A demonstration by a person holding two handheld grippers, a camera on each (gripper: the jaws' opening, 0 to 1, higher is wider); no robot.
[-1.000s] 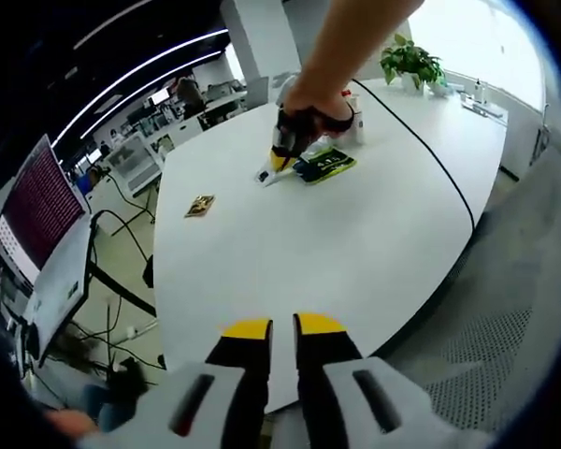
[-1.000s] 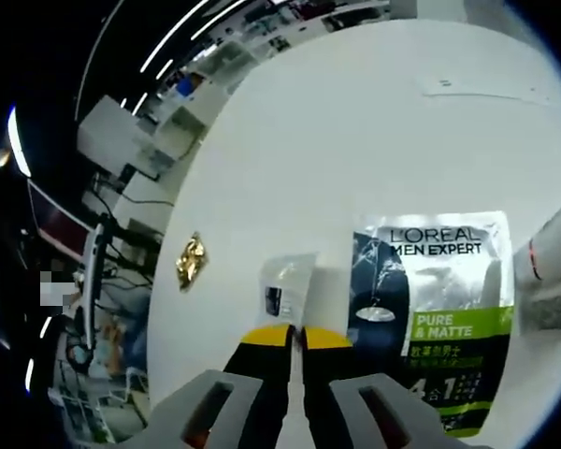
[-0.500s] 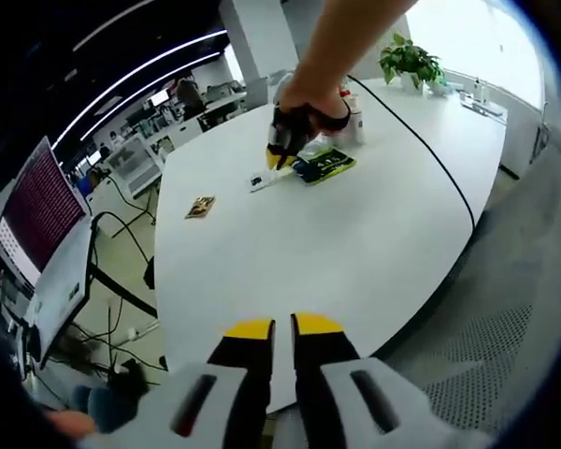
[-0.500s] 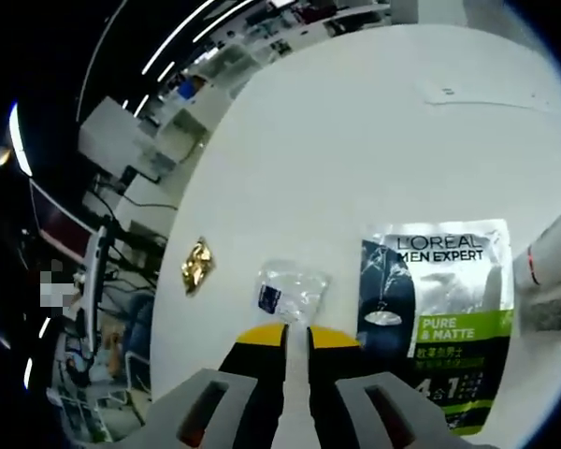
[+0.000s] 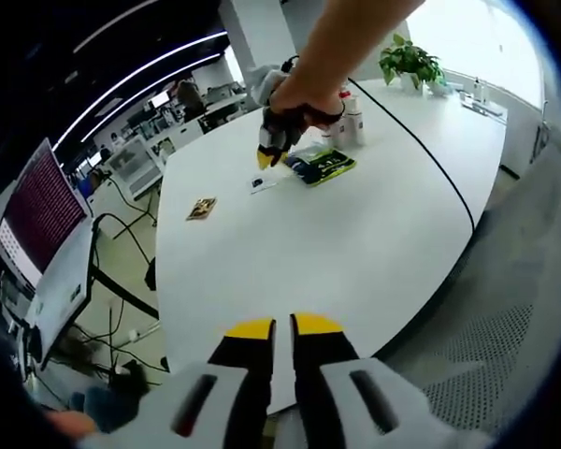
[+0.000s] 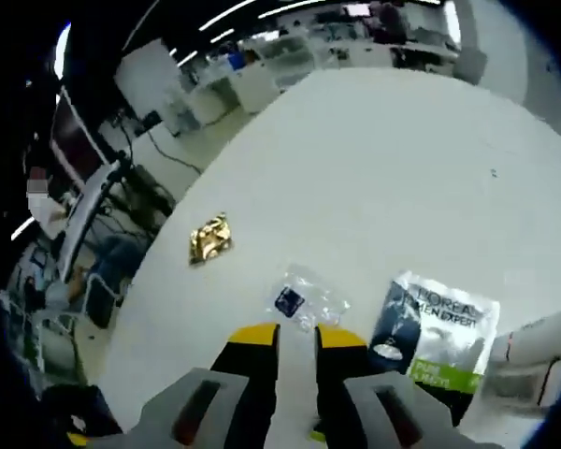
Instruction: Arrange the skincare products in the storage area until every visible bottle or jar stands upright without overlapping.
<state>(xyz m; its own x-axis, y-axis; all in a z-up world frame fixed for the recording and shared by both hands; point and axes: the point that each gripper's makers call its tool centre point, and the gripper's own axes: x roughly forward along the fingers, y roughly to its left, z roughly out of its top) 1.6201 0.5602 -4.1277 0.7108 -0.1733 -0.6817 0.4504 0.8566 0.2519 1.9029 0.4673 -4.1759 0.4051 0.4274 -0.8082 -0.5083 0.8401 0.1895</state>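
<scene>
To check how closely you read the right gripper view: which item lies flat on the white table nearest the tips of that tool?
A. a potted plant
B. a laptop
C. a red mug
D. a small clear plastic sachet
D: the small clear plastic sachet lies on the white table just ahead of the right tool, between the gold wrapper and the L'Oreal packet.
</scene>
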